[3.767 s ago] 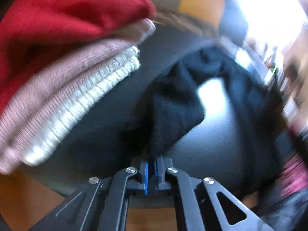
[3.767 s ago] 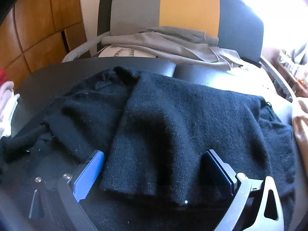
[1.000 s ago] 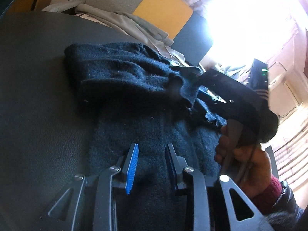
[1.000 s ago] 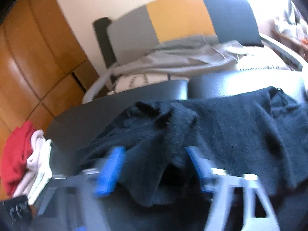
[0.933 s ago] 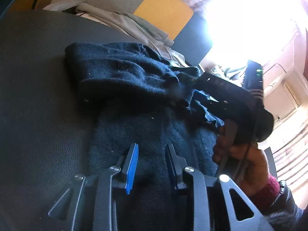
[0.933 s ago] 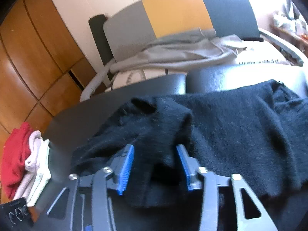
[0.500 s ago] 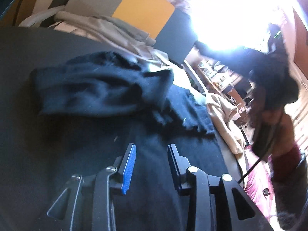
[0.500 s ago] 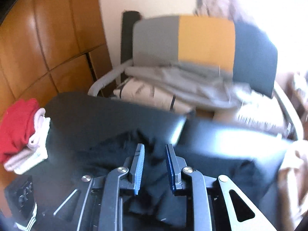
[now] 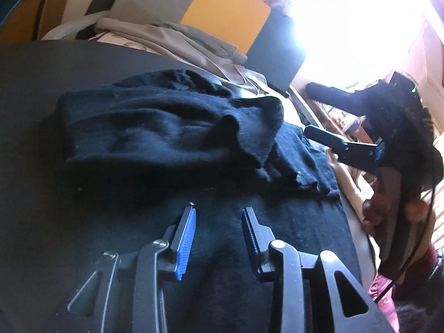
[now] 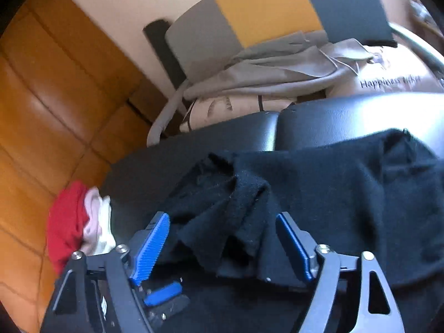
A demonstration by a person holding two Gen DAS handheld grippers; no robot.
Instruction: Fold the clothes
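The left gripper point(image 9: 217, 222) is hanging low over the near part of the black sweater point(image 9: 172, 127), close to the near edge of the black desk point(image 9: 30, 88). Its jaws are standing a little apart and nothing is between them; they are not pinching the cloth.

The right gripper point(image 10: 222, 238) was pinched close half a second ago, and now its jaws are opening wide. A bunched flap of the sweater is lying between them, but the pads are not pressing on it. So I think the flap has just been let go, and this fold is laid down.

The sweater is lying on the middle of the desk. Its long way is running across the desk, from the left side to the right edge. One end is folded over on top of the rest, in a thick roll toward the far left. The folded edge looks lumpy, so it may need smoothing next.

Near the left edge of the desk a pile of folded clothes point(image 10: 77, 222) is sitting, red, pink and white. Past the far edge a chair point(image 10: 266, 14) is holding grey clothes point(image 10: 272, 69).
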